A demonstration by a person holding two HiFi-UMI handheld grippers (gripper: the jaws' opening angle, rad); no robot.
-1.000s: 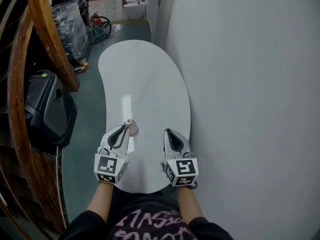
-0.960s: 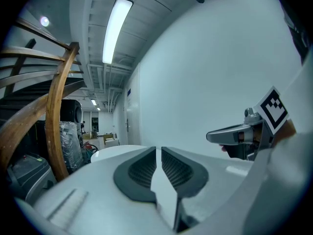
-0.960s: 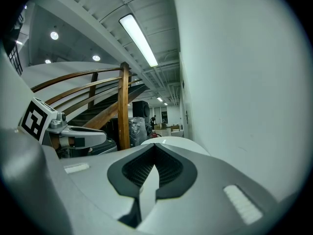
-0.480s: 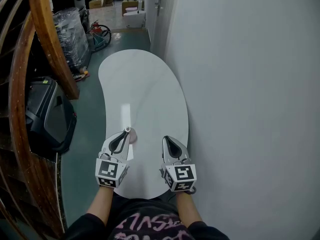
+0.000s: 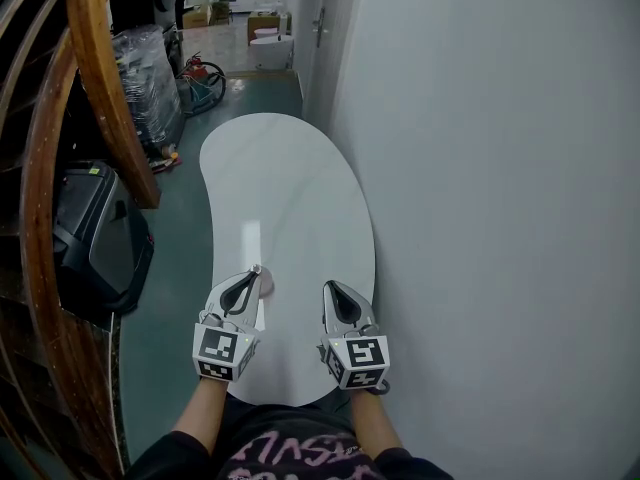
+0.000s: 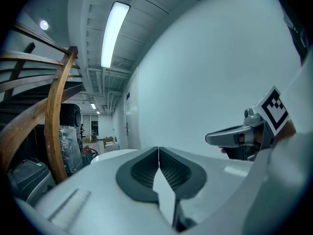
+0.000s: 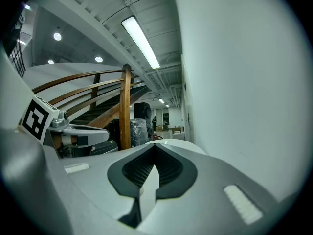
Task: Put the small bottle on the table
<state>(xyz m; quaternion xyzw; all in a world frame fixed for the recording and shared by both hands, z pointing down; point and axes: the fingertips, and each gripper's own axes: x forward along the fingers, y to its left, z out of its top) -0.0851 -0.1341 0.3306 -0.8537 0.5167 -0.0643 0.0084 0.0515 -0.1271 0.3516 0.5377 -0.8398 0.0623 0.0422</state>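
Head view, itemised. Bench (image 5: 285, 183): white, kidney-shaped, running up the middle of the frame beside the wall (image 5: 480, 168). Small bottle (image 5: 266, 284): pinkish, at lower centre over the bench's near end, right at the tip of the left claw (image 5: 255, 272); I cannot tell whether they touch. Left claw: clenched, jaw tips meeting in the left gripper view, where I see nothing between them. Right claw (image 5: 331, 287): clenched likewise, empty, over the bench at lower right, apart from the bottle. Wooden rail (image 5: 100, 88): curved, upper left.
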